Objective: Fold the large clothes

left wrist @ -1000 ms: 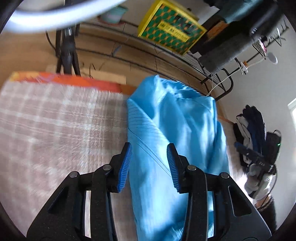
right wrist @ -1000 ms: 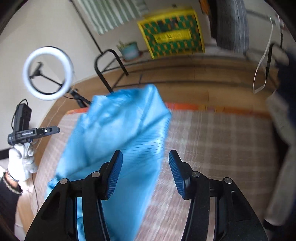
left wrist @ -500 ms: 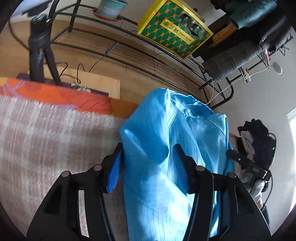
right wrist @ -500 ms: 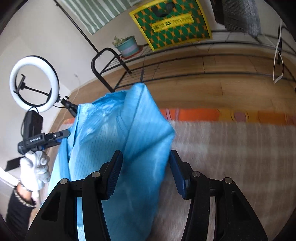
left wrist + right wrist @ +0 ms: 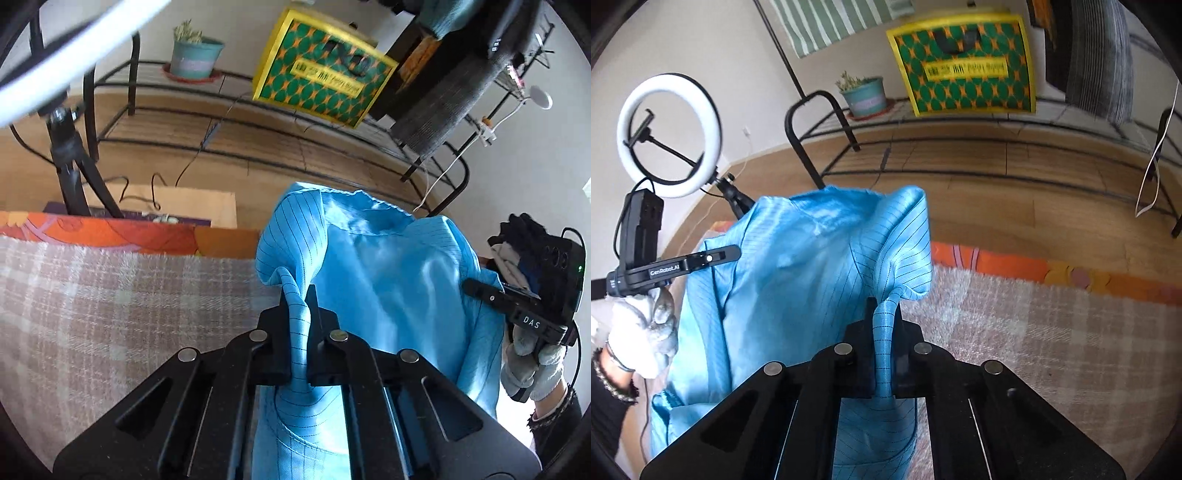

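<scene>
Left wrist view first: our left gripper [image 5: 298, 295] has just clamped down on a pinched ridge of the blue garment [image 5: 388, 280], where a second ago its jaws stood apart with the cloth merely between them. The right wrist view tells the same story: our right gripper [image 5: 884, 306] is now clenched on a narrow fold of the same cloth [image 5: 812, 266], after standing wide a moment earlier.

Beyond the fingertips, the garment rises in a loose hump, its pinstriped upper edge slack between the two pinch points, while its lower part trails back under the grippers. It lies over the near part of the plaid blanket [image 5: 110, 295], whose orange border [image 5: 110, 230] runs along the far side.

Farther off, each view shows the opposite gloved hand [image 5: 642, 328] holding its tool beside the cloth. Past the blanket we see wooden floor, a black wire rack [image 5: 258, 147], a potted plant [image 5: 195, 55], a yellow-green box [image 5: 321, 74] and a ring light [image 5: 668, 134].

We judge that both corners are now secured, so the garment can be lifted and carried over for a fold.
</scene>
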A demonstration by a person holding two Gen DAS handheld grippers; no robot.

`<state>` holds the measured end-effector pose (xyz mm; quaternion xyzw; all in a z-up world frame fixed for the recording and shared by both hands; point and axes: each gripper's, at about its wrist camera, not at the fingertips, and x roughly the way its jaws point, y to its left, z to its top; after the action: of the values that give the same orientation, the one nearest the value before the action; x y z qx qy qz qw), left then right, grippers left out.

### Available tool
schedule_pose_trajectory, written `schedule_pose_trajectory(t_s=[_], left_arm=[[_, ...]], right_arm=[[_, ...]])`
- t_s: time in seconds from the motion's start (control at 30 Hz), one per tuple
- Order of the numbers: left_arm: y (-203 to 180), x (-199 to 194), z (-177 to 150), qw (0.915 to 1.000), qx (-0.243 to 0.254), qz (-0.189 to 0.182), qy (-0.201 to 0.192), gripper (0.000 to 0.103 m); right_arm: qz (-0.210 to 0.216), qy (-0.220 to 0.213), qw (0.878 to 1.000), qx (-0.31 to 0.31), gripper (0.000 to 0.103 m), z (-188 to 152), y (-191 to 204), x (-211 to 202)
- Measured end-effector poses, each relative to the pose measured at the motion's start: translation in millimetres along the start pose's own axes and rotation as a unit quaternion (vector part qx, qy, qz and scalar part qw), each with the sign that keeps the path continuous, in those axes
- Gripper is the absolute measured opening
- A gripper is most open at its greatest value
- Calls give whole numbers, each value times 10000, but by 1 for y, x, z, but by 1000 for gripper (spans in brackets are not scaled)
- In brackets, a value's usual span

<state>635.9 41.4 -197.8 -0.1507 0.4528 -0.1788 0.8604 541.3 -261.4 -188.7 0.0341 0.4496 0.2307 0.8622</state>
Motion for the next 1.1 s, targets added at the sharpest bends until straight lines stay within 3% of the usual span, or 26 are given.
schedule_pose_trajectory(t_s=[0.23,0.47,0.73,0.87,1.1], left_arm=[[-22,-56,-7,9991,42,-198,-386,1],[-50,-131,-44,9977,304,-193,-582,1],[-78,-192,-123,9955,789,-117,-505,1],[-85,-204,-168,9956,864,1,-364,1],[-91,-210,-240,9919,1204,399,41,1]], right_arm=[[-177,-356,9981,-461,2,1,38,-55],[-194,-550,9953,-774,2,-20,75,-115],[-192,-395,9928,-1116,2,-91,105,-172],[-161,-230,9924,-1198,2,-134,119,-187],[-535,246,9842,-1672,3,-206,144,-186]])
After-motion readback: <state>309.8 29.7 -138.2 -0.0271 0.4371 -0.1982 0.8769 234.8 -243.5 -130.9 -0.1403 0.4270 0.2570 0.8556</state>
